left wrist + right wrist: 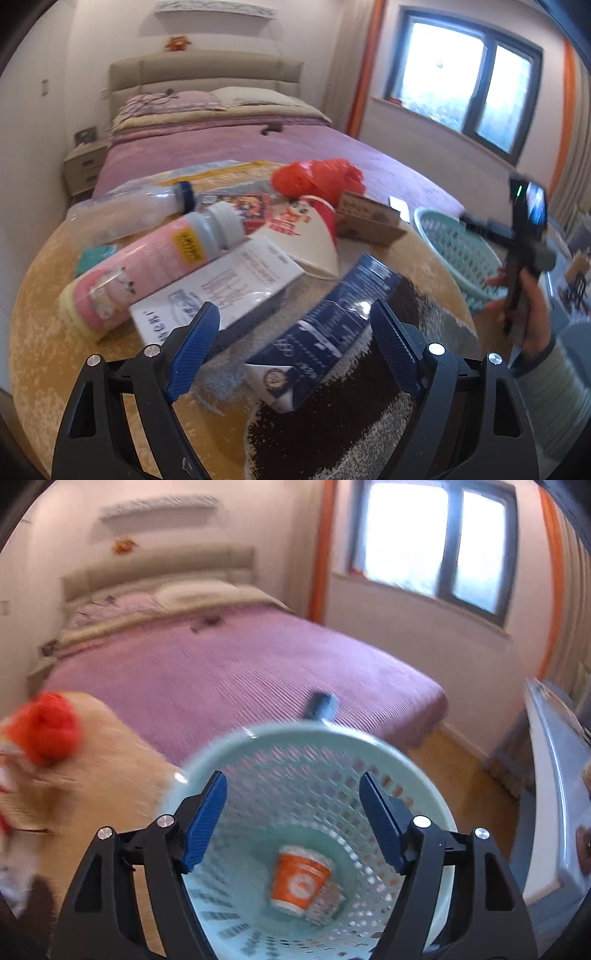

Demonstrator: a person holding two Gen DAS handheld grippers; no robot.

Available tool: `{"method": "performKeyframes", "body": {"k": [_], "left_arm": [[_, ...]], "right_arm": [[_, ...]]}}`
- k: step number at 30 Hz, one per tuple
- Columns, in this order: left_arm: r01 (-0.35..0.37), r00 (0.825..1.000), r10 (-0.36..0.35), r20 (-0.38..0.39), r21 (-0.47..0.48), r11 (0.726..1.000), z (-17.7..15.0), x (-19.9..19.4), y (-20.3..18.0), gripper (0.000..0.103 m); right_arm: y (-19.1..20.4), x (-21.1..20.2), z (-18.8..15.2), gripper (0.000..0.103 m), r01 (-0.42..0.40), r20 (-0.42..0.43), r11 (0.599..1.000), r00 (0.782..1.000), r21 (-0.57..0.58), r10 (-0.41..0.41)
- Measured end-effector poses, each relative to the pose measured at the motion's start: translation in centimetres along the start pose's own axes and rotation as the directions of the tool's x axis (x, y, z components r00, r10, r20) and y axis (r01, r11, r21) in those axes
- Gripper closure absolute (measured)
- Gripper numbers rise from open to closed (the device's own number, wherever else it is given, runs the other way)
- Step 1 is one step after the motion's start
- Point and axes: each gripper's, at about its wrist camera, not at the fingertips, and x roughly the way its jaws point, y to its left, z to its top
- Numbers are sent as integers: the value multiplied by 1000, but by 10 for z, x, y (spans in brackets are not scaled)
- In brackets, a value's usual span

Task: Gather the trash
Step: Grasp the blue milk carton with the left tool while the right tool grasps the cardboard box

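The left gripper [291, 325] stands wide and empty, its blue pads either side of the dark blue carton [328, 325] that lies tilted at lower centre of the left wrist view, on the round tabletop [37, 314]. The likeliest slip is there: the carton sits askew to the jaws, so closing now could catch one corner and spin it loose. The white box [218, 288] lies just beside the left pad and could be pinched along with it, and the pink bottle [147, 266] resting against that box would probably roll if nudged. In the right wrist view the right gripper [293, 819] also gapes wide, empty, over the pale green basket [295, 734] at lower centre, where an orange cup [299, 882] already lies; its frame could knock the rim and tip the basket.
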Motion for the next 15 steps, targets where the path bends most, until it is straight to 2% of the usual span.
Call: {"method": "performKeyframes", "body": {"k": [2,3,4,6,8,9,12,15], "left_arm": [[-3,1000,4,-9,29,1000,-6,4,-8,21],[-6,1000,6,-16,44,999,-8,6,-12,21],[-11,1000,12,-23,53,999,-10,8,-13,21],[-16,999,18,-42,63,998,-11,14,-14,21],[-15,998,19,-53,67,998,-19,16,-15,21],[-11,998,15,-65,67,998,-20,19,-15,21],[-9,997,15,-81,72,997,-26,24,-18,22],[-8,996,13,-93,58,998,-26,32,-19,24]], "right_arm": [[13,-21,5,17,-113,25,993,993,-35,114],[23,-30,6,13,-197,26,978,980,-65,199],[33,-38,5,13,-283,13,954,958,-101,286],[50,-45,2,12,-396,-16,907,917,-144,398],[68,-48,-2,12,-457,-45,871,889,-183,457],[77,-49,-6,12,-468,-54,858,882,-211,468],[101,-46,-10,12,-471,-82,840,880,-267,468],[112,-32,-7,12,-508,-130,823,861,-253,492]]}}
